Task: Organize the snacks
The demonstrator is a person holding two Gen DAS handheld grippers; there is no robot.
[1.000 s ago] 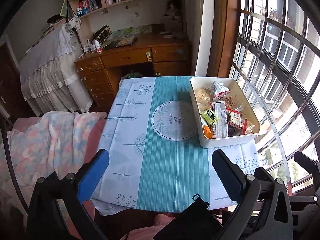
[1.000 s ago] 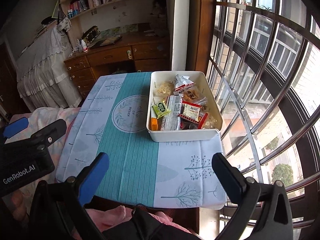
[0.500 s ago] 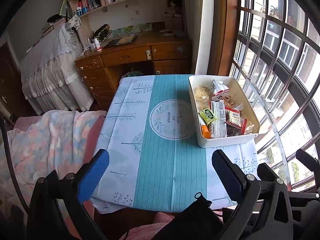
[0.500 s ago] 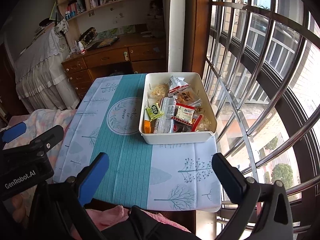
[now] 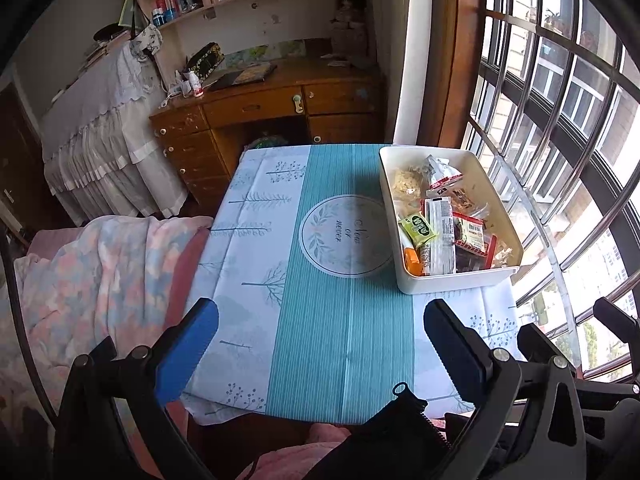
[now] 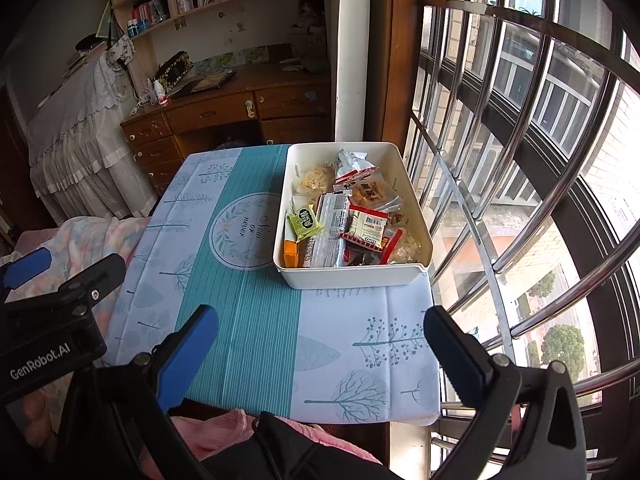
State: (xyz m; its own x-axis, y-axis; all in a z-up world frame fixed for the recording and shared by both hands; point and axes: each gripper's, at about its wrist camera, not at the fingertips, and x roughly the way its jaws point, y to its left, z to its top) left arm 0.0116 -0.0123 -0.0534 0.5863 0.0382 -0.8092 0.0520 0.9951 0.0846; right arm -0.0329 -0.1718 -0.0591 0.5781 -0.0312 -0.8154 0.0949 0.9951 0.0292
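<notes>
Both tools hang above the near edge of the bench [image 5: 256,320], well short of the snacks: the left hand-held gripper [image 5: 320,340] has its blue-padded jaws spread wide with nothing between them, and the right hand-held gripper [image 6: 320,340] is likewise spread and empty. The task's things sit together in a white plastic bin [image 6: 352,276] on the far right part of the cloth, beside the window bars [image 6: 500,160]. To my eye the sorting looks close to finished or barely begun — I cannot tell which — so the sensible next move is to come down over the bin from above and pick whichever packet lies on top and loose. The green sachet [image 6: 306,220] is small, flat and crinkly; pinch it across its short sides, gently, so the foil does not slide out. The long silver wrapper [image 6: 330,232] is slick and stiff, and the red-and-white packet [image 6: 366,228] overlaps its neighbours, so lifting it may drag them. The bin's walls are smooth and rigid — keep the pads clear of the rim. The tablecloth [image 5: 312,308] is thin and creased, and could bunch if snagged.
</notes>
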